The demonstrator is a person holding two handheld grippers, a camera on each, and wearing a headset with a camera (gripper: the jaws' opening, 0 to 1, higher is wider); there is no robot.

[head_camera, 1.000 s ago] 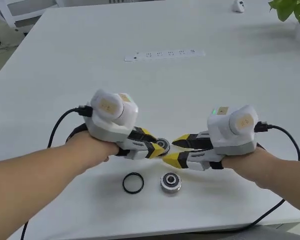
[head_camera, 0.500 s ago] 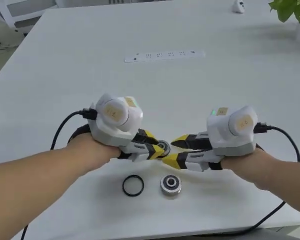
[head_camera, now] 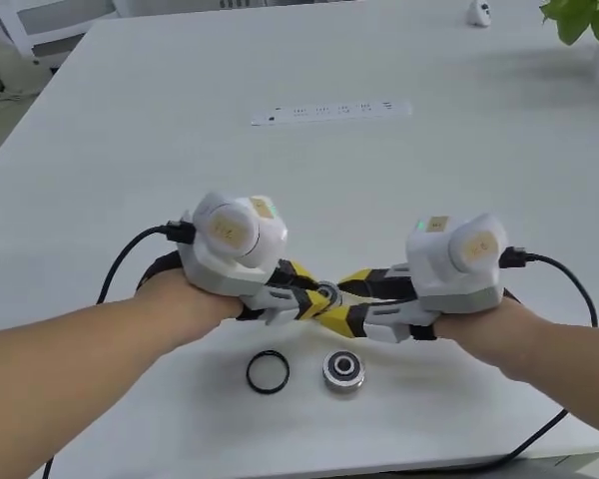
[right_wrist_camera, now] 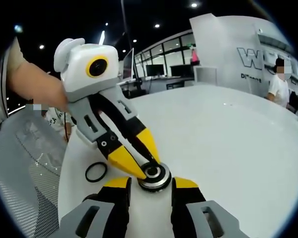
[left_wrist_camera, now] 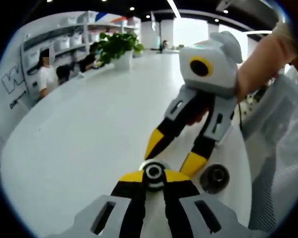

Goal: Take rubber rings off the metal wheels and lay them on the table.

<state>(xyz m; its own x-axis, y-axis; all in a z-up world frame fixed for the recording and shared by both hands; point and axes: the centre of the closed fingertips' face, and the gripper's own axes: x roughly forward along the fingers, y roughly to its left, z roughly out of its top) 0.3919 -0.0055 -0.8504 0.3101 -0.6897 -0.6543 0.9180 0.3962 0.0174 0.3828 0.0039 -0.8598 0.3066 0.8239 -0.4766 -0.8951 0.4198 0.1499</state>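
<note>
My left gripper [head_camera: 314, 297] is shut on a small metal wheel [head_camera: 326, 294] with a dark rubber rim and holds it just above the table. In the left gripper view the wheel [left_wrist_camera: 154, 171] sits between my yellow tips [left_wrist_camera: 154, 176]. My right gripper [head_camera: 341, 299] faces it, open, one jaw above the wheel and one below. In the right gripper view the wheel [right_wrist_camera: 154, 175] lies between my own tips [right_wrist_camera: 153, 183], with the left gripper [right_wrist_camera: 141, 163] clamped on it. A loose black rubber ring [head_camera: 268, 372] and a bare metal wheel [head_camera: 343, 367] lie on the table [head_camera: 399, 180] below.
A white power strip [head_camera: 329, 110] lies mid-table, far from the hands. Cables trail from both grippers toward the near edge. A potted plant [head_camera: 579, 20] stands at the far right corner. The ring [right_wrist_camera: 96, 171] and bare wheel [left_wrist_camera: 214, 177] rest close under the grippers.
My right gripper has slid left, so its open jaws now straddle the wheel held by my left gripper. The left gripper shifted slightly. Ring and bare wheel stayed put.
</note>
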